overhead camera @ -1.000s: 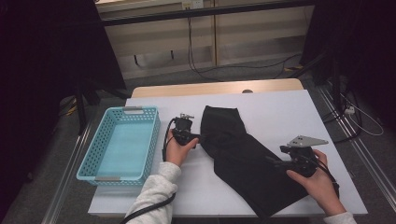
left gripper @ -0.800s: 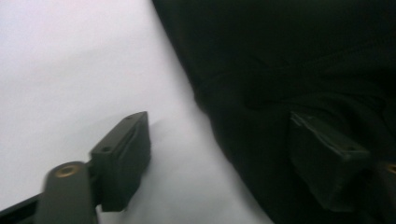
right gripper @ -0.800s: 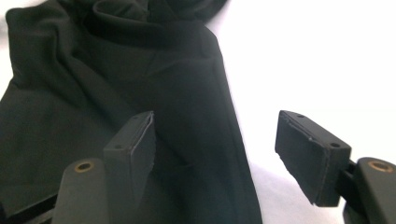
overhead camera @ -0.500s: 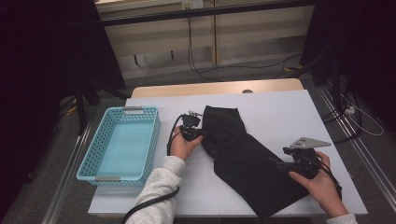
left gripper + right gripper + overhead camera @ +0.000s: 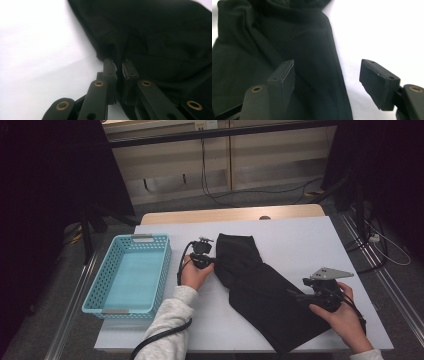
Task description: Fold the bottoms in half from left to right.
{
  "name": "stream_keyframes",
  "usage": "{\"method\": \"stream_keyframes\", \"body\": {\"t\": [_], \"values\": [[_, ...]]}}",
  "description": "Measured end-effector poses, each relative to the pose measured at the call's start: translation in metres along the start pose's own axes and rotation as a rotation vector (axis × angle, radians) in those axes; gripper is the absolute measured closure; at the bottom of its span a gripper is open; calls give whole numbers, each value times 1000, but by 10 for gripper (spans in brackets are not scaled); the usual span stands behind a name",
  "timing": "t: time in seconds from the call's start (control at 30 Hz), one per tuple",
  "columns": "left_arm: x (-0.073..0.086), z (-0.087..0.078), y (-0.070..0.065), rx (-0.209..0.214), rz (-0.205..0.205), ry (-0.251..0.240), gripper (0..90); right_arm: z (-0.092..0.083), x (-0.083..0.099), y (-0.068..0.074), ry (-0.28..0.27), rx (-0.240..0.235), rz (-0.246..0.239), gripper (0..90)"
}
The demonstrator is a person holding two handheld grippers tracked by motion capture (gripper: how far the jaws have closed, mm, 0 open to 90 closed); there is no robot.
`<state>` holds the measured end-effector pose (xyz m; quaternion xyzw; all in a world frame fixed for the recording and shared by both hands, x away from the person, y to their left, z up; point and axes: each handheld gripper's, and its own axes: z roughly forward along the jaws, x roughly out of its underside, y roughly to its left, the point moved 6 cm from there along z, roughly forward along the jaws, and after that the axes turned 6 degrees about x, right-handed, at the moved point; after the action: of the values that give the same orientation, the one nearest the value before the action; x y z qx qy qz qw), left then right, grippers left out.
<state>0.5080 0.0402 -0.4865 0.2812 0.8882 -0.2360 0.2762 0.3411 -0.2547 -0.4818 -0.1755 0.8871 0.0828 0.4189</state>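
One garment (image 5: 160, 37) edge between left hand-held gripper (image 5: 119, 65) pads.

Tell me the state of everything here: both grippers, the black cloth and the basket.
Left gripper: jaws just closed, pinching the cloth's hem.
Right gripper: open over the cloth's edge.
Cloth: folded, flat on the table.
Basket: empty, upright.

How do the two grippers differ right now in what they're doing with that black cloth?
The left gripper has just been closing its jaws and now pinches the hem of the black cloth; the right gripper stands open, one jaw over the cloth, the other over the white table. The left sits at the cloth's far, narrow end; the right at its near, wide end. Both are black and hand-held.
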Motion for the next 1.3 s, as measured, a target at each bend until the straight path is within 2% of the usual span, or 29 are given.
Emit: {"method": "stream_keyframes", "body": {"t": [0.27,0.33,0.37,0.63,0.7,0.77,0.8,0.9,0.97,1.03,1.17,1.23,1.3], "values": [[-1,-22,31,-99,-41,-36,846,-5,6,-1,13,3,-2,302],[1,-26,37,-106,-62,-43,846,-6,8,-1,20,5,-3,314],[3,-27,39,-108,-60,-41,846,-5,10,-1,25,5,0,323],[7,-27,35,-110,-47,-52,834,1,25,9,101,-49,-8,497],[8,-27,33,-105,-45,-47,833,0,25,9,95,-34,-14,559],[8,-28,33,-104,-46,-54,828,-1,26,8,105,-39,-6,701],[8,-28,32,-104,-48,-54,824,-2,27,9,105,-58,-3,772],[8,-29,32,-97,-46,-63,808,-3,29,10,99,-110,17,873],[8,-29,31,-95,-43,-67,750,-3,29,8,103,-126,32,881],[9,-29,30,-93,-39,-72,681,-5,29,4,116,-126,25,885],[7,-30,29,-102,-44,-97,447,-12,32,-12,127,-106,38,886],[7,-30,28,-101,-45,-93,429,-15,35,-22,131,-90,52,886],[5,-31,29,-104,-38,-89,375,-19,37,-31,134,-82,76,885]]}}
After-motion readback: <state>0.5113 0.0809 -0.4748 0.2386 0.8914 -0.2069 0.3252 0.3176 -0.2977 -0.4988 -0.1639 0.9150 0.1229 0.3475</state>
